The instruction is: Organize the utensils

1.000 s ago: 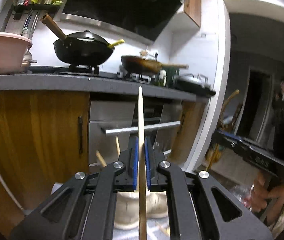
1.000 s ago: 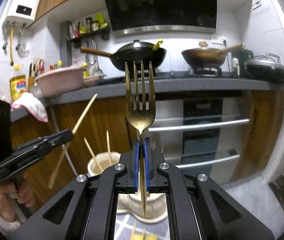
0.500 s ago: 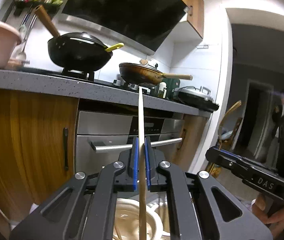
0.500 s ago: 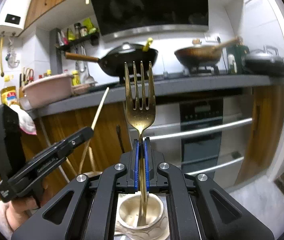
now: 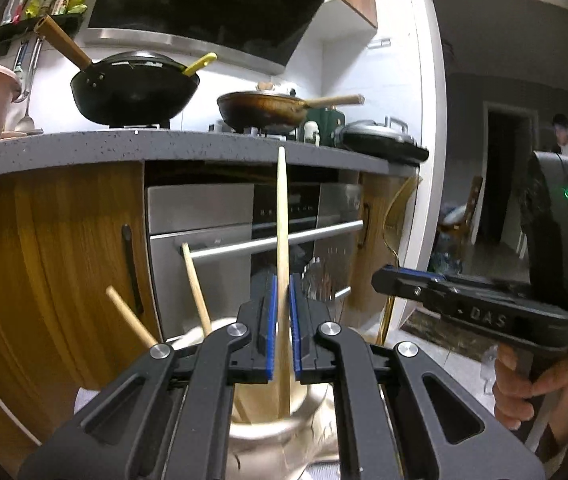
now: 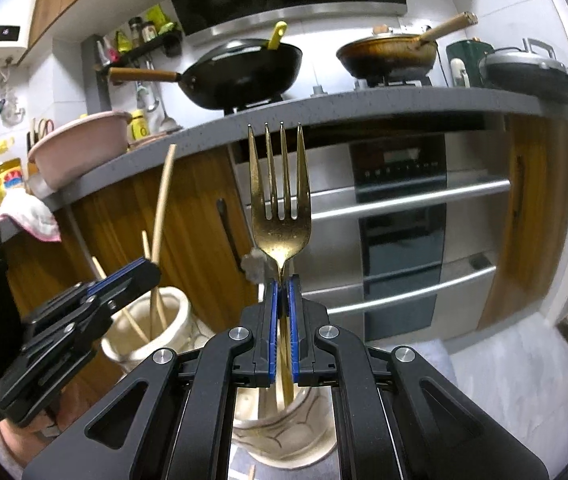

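Glossy brass-toned metal fork (image 6: 281, 216) (speckled); matt wooden chopstick (image 5: 282, 240).

Pale wooden chopstick (image 5: 282, 248): lower end is disappearing inside the blurred cream ceramic holder (image 5: 268, 432). Gold metal fork (image 6: 281, 208): handle tip is hiding within a second cream ceramic jar (image 6: 284, 436), whose base is being cropped by the frame edge.

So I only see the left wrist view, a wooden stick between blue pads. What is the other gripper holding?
Observer: The right gripper is shut on a gold fork, tines up.
Visitor: What's below it?
Observer: The handle end hangs over the mouth of a cream jar.
Visitor: The same jar as my stick?
Observer: No, your stick goes into a separate chopstick jar, further left.
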A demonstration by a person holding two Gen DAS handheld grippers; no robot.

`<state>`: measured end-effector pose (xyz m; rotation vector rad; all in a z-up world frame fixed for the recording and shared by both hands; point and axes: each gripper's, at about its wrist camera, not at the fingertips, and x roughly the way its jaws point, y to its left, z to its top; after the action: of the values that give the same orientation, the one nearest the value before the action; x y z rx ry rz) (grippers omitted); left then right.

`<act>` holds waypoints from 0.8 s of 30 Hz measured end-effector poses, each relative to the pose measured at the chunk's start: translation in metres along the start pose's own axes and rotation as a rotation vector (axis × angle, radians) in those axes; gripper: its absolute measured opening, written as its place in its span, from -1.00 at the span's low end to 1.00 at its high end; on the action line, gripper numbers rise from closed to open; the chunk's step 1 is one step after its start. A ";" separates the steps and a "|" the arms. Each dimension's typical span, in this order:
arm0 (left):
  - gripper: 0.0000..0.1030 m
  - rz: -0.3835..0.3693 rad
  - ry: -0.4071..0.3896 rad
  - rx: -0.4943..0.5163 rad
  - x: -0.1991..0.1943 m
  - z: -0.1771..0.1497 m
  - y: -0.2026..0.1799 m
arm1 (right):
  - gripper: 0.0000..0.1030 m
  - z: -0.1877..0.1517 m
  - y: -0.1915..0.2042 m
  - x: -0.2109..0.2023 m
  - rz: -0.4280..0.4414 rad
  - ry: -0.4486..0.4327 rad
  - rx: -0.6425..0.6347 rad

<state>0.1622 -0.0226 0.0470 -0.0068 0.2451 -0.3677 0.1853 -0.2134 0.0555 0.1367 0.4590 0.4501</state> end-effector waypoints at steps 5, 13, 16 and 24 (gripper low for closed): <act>-0.88 0.010 0.053 -0.002 0.003 -0.009 0.003 | -0.88 -0.004 -0.005 0.007 -0.014 0.022 0.015; -0.86 0.022 0.075 -0.010 0.002 -0.012 0.007 | -0.88 -0.005 -0.003 0.015 -0.042 0.034 -0.003; -0.86 0.024 0.077 -0.010 0.002 -0.011 0.008 | -0.88 -0.004 -0.002 0.016 -0.050 0.035 -0.011; -0.48 0.027 0.062 -0.007 -0.012 -0.006 0.006 | -0.81 -0.005 -0.005 0.021 -0.070 0.053 0.000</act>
<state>0.1525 -0.0122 0.0437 0.0005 0.3072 -0.3403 0.2017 -0.2087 0.0414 0.1082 0.5141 0.3859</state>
